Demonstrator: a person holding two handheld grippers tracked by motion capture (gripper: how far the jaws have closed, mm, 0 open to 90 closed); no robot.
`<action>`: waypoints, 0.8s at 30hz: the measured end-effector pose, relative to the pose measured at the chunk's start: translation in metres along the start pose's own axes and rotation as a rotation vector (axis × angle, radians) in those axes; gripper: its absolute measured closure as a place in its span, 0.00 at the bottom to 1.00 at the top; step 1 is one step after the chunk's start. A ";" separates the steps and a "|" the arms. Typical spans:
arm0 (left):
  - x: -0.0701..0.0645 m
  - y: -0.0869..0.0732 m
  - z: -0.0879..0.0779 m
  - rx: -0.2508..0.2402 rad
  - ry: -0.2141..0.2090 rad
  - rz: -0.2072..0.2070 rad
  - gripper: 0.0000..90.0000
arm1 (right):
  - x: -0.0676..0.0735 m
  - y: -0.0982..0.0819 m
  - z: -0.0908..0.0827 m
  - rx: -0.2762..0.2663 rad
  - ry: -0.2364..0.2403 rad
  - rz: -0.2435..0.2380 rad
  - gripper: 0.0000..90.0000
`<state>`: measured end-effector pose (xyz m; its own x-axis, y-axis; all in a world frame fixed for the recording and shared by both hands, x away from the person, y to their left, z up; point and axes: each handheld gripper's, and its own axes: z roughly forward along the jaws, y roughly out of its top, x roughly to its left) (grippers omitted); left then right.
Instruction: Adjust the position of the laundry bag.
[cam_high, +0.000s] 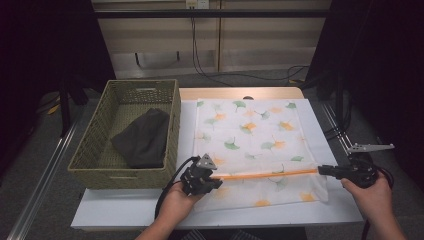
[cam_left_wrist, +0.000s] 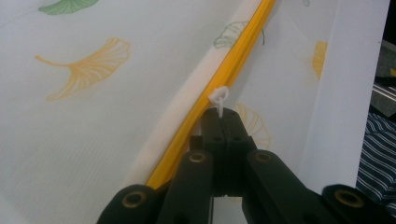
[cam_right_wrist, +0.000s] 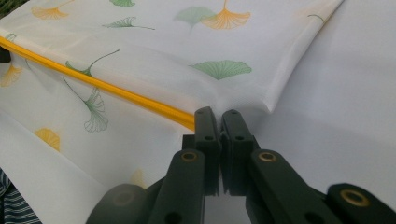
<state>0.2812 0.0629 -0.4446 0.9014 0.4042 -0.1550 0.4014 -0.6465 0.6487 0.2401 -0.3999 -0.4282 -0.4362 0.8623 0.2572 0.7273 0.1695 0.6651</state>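
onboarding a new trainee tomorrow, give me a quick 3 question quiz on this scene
1. True or false: the left gripper has its fingers closed on the small white plastic zipper pull beside the long yellow zipper.
2. What lies inside the olive-green woven basket?
A. a folded dark grey cloth
B. a red mug
C. a stack of books
3. Fill in: the right gripper pinches the white leaf-print fabric cover at the ______ end of the zipper, as the high view shows it.

Key
1. True
2. A, the dark grey cloth
3. right
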 end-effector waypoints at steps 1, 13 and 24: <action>0.000 -0.002 0.000 -0.013 0.003 -0.015 1.00 | 0.000 0.000 0.000 0.005 0.003 0.003 0.97; 0.006 -0.021 -0.019 -0.010 0.049 -0.054 1.00 | -0.006 -0.005 -0.001 0.019 -0.007 0.014 0.97; 0.011 -0.035 -0.031 0.011 0.078 -0.071 1.00 | -0.006 -0.007 0.000 0.018 -0.011 0.032 0.97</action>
<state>0.2721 0.1098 -0.4460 0.8556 0.4980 -0.1415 0.4660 -0.6217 0.6296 0.2380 -0.4065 -0.4344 -0.4063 0.8728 0.2703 0.7506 0.1502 0.6434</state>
